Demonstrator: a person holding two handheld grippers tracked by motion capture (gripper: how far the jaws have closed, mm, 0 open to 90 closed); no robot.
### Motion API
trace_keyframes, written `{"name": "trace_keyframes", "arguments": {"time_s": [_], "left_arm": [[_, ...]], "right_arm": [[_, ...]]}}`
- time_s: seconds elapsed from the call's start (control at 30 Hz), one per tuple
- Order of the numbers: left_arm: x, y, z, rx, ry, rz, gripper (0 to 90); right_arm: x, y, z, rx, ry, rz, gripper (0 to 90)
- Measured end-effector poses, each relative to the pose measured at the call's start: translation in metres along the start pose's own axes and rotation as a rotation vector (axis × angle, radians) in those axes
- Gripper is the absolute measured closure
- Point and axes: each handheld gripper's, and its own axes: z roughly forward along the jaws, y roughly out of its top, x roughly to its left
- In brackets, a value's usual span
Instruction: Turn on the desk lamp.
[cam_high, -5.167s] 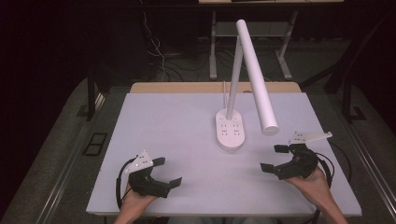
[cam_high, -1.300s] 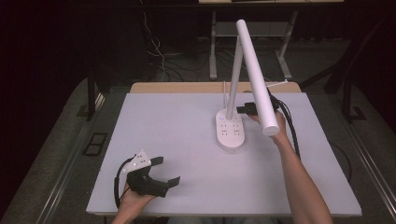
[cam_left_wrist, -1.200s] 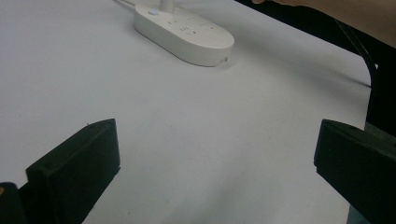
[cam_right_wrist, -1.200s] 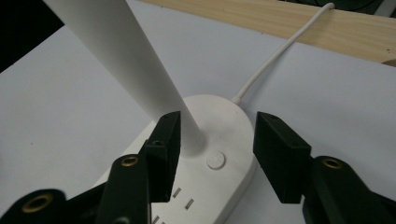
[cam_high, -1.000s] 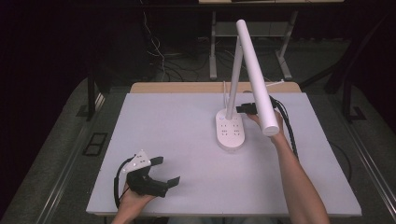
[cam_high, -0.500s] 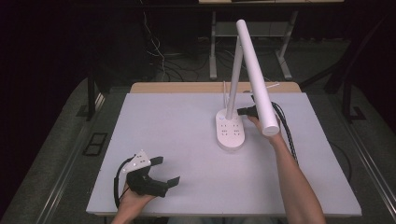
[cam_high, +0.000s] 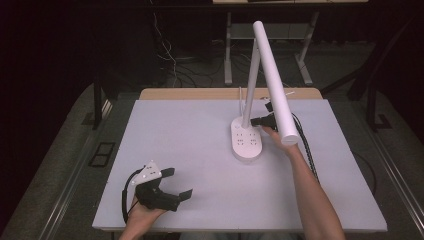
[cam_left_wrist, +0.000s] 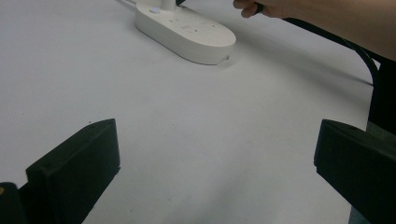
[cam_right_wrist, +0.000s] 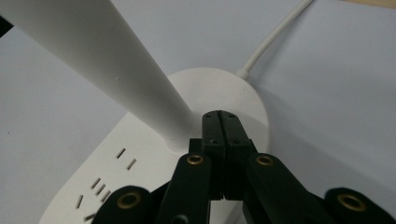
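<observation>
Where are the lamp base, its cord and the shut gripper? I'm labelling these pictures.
lamp base (cam_high: 248, 143), high view, socket face.
cord (cam_right_wrist: 273, 39), right gripper view, mid-length.
right gripper (cam_right_wrist: 222, 122), right gripper view, closed tips.

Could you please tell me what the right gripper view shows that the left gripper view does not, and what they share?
Right gripper view alone: the right tool, jaws shut together, at the foot of the lamp stem, plus the white cord leaving the lamp base. Left gripper view alone: the left tool, jaws wide open over bare table, and the person's forearm. Both: the lamp base with its socket slots.
</observation>
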Motion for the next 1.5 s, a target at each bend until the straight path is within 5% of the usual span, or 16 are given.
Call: {"name": "trace_keyframes", "arguments": {"time_s": [0.9, 1.5], "left_arm": [[-0.002, -0.001, 0.001, 0.002, -0.003, 0.003, 0.0], [0.0, 0.0, 0.0, 0.0, 0.001, 0.001, 0.0]], "right_arm": [[0.001, -0.006, 0.003, -0.032, 0.007, 0.007, 90.0], [0.001, -0.002, -0.01, -0.013, -0.046, -0.035, 89.7]]}}
